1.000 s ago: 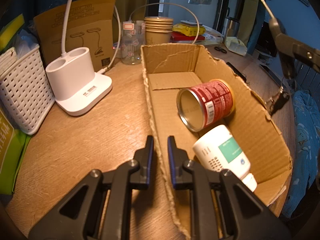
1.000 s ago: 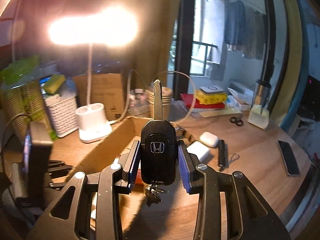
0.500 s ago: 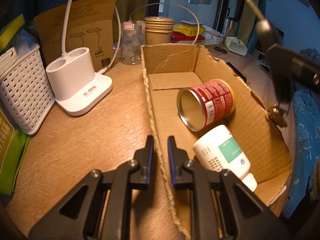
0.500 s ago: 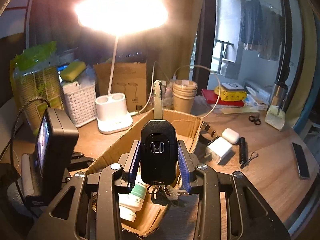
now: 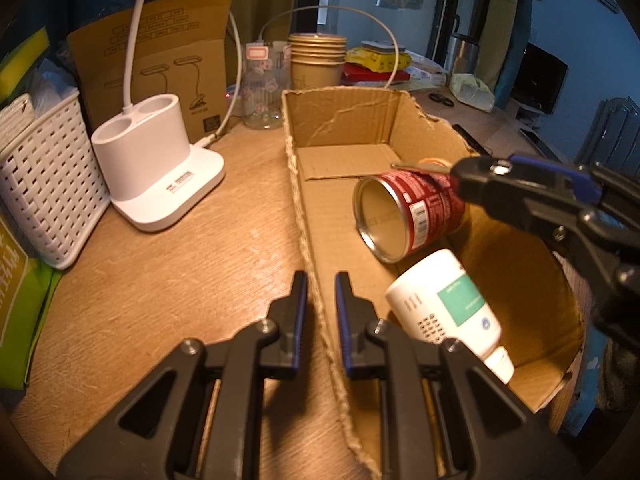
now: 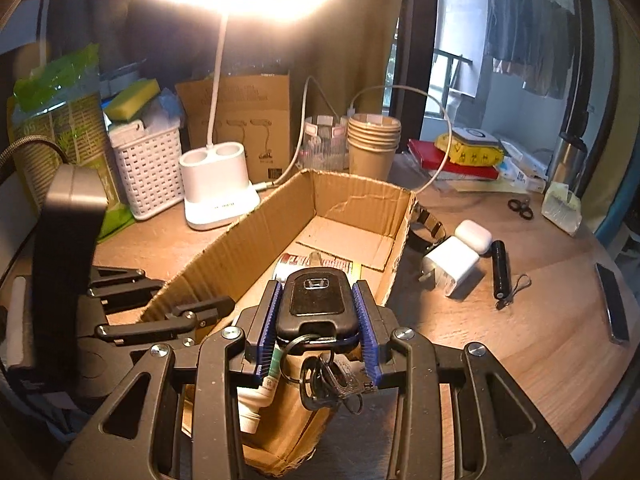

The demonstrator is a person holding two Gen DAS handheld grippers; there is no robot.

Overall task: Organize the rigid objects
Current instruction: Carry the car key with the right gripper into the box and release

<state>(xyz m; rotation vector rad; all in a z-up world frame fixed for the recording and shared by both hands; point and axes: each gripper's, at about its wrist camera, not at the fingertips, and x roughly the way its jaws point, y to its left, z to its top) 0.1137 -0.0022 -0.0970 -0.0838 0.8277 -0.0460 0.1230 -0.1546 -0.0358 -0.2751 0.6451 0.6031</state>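
My left gripper (image 5: 321, 312) is shut on the left wall of the open cardboard box (image 5: 304, 216), one finger on each side. Inside the box lie a red tin can (image 5: 412, 216) on its side and a white bottle (image 5: 444, 308). My right gripper (image 6: 318, 316) is shut on a black Honda car key (image 6: 316, 304), tilted down over the box (image 6: 352, 196), its keyring hanging below. From the left wrist view the right gripper (image 5: 520, 184) reaches in from the right above the can.
A white lamp base (image 5: 156, 164), white basket (image 5: 44, 176) and stacked paper cups (image 5: 318, 60) stand left and behind the box. A white charger (image 6: 452, 266), earbud case (image 6: 474, 236), black flashlight (image 6: 500, 274) and phone (image 6: 614, 304) lie right of it.
My right gripper has moved forward and tilted down with the key, from beside and above the box to over its inside. The left gripper has not moved.
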